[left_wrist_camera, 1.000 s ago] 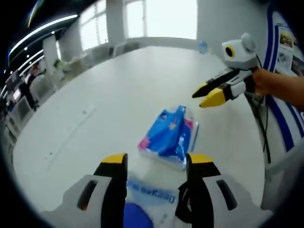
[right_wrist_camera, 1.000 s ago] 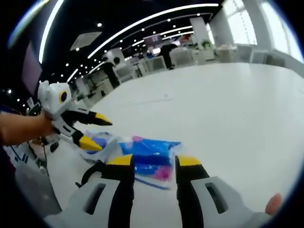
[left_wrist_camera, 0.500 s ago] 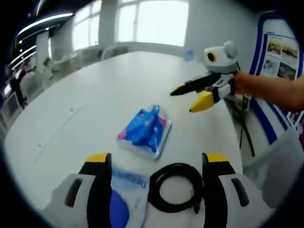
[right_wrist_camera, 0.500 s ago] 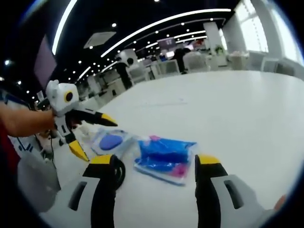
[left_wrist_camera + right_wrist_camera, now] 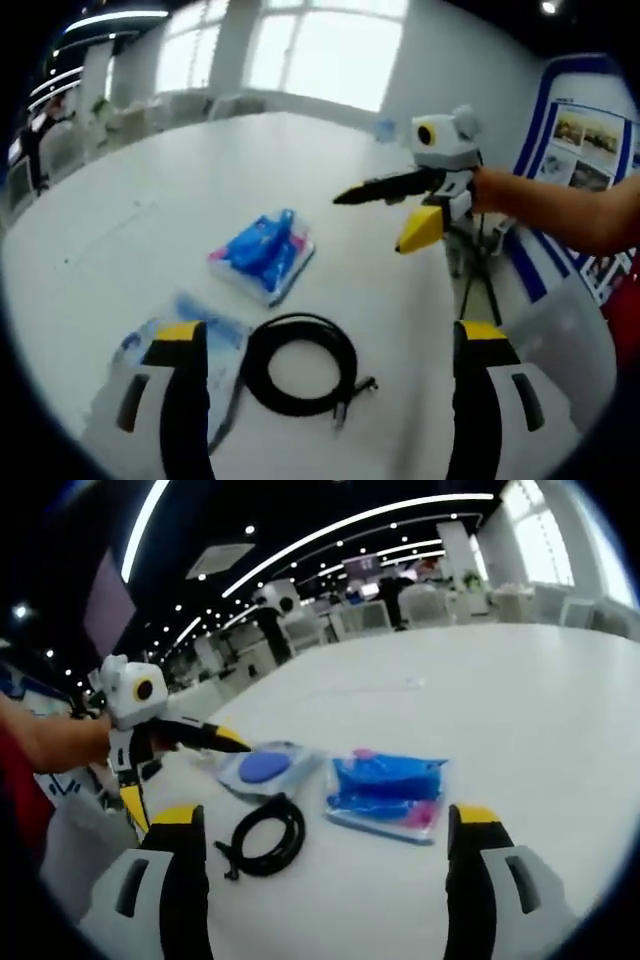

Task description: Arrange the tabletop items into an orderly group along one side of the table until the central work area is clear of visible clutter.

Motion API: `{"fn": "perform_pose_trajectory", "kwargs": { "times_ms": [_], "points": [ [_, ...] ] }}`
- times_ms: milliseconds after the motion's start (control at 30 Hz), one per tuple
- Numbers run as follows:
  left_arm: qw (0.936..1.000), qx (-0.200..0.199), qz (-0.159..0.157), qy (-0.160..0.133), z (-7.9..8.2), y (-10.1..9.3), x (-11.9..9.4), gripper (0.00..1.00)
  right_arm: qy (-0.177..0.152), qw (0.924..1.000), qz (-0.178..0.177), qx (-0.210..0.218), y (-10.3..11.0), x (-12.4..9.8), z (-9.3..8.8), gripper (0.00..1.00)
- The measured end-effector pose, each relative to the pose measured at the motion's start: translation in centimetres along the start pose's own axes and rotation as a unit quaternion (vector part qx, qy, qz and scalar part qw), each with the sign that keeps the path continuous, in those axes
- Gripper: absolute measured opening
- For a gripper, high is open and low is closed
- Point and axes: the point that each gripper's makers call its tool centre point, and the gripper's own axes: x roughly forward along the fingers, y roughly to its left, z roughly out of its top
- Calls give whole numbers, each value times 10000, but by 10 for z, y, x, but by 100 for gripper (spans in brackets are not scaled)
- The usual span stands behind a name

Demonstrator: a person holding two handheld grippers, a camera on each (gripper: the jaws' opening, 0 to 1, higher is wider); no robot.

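Observation:
On the white table [image 5: 120,230] lie a blue tissue pack [image 5: 262,254], a coiled black cable [image 5: 298,362] and a clear packet with a blue disc [image 5: 200,352]. My left gripper [image 5: 332,345] stands wide open above the cable and packet, holding nothing. The right gripper [image 5: 390,215] enters from the right, open, beyond the tissue pack. In the right gripper view my right gripper [image 5: 327,825] is wide open over the table [image 5: 520,700], with the tissue pack [image 5: 388,788], cable [image 5: 266,836] and packet [image 5: 264,768] ahead. The left gripper [image 5: 190,775] shows at left, open.
A person's arm [image 5: 560,205] holds the right gripper. Blue and white display boards [image 5: 575,150] stand past the table's right edge. Chairs and desks [image 5: 420,595] line the far side of the room. The broad table surface stretches away to the left of the items.
Both grippers have opened wider and pulled back from the items. The black cable, earlier hidden near the left jaws, now lies fully in sight beside the packet.

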Motion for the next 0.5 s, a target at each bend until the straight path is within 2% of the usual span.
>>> {"fn": "perform_pose_trajectory", "kwargs": {
  "times_ms": [200,500],
  "points": [
    [9997,-239,-81,-29,-22,-17,-15,99,169,9996,145,-188,27,2,-11,99],
    [9988,-465,34,-121,-42,-23,-35,98,314,9986,345,-241,62,7,-24,99]
  ]
}}
